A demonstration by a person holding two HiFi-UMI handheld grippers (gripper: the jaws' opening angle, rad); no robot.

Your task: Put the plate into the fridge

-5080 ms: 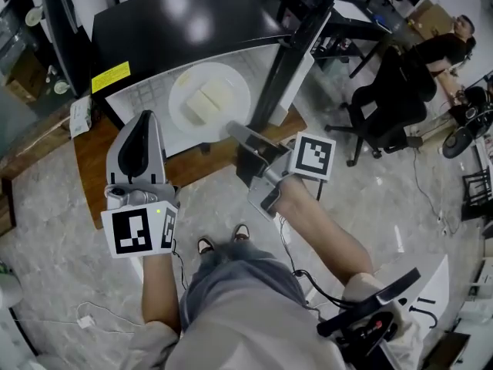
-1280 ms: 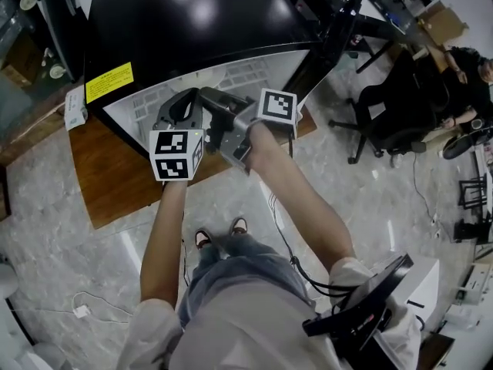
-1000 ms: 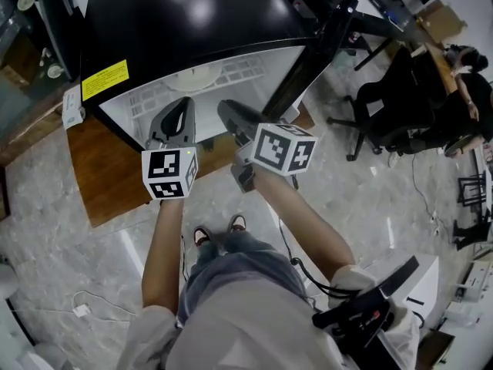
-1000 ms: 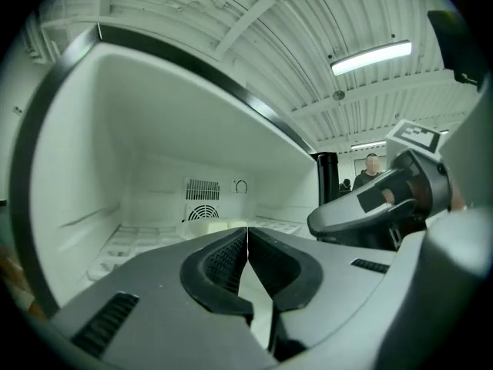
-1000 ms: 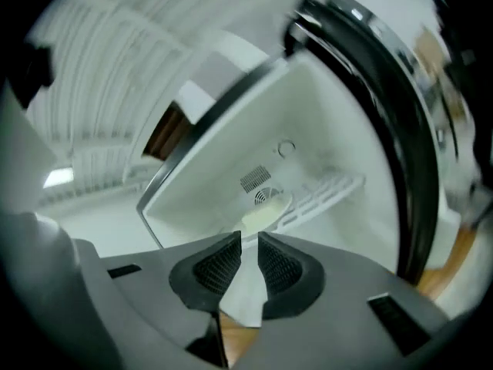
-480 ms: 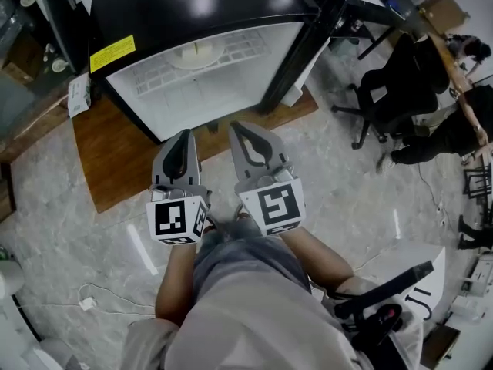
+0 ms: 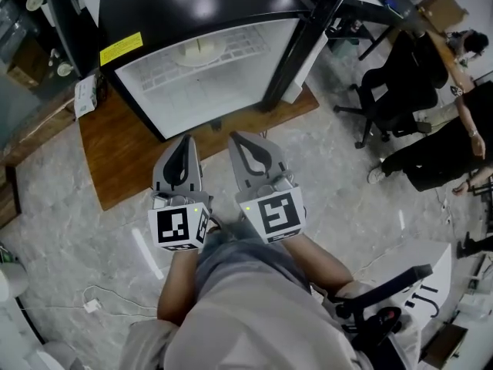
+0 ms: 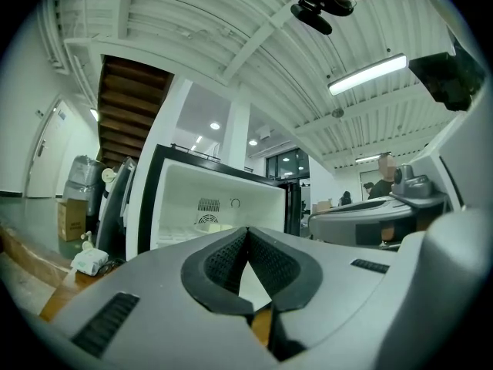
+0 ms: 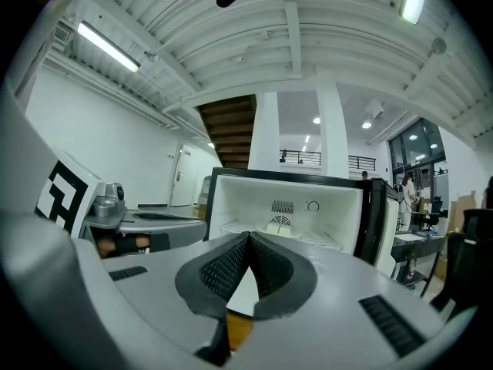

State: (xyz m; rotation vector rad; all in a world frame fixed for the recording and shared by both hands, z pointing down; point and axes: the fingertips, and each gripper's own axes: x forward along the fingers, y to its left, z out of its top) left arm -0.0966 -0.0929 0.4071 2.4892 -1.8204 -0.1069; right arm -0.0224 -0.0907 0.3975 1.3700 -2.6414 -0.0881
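The white plate (image 7: 202, 50) with pale food on it rests on the upper wire shelf inside the open black fridge (image 7: 202, 91). It shows small and far in the left gripper view (image 8: 206, 227) and the right gripper view (image 9: 281, 227). Both grippers hover side by side over the floor in front of the fridge, well back from it. My left gripper (image 7: 185, 139) is shut with nothing in it, its pads meeting at the tip (image 8: 247, 230). The right gripper (image 7: 236, 137) is shut and empty too, its pads (image 9: 248, 237) touching.
The fridge door (image 7: 308, 29) stands open to the right. A low wooden platform (image 7: 115, 149) carries the fridge on the marble floor. People and office chairs (image 7: 408, 91) are off to the right. A cable (image 7: 92, 305) lies on the floor at lower left.
The plate went from the right gripper onto the fridge shelf. Both grippers have pulled back out of the fridge toward the person's body, and the right jaws have shut.
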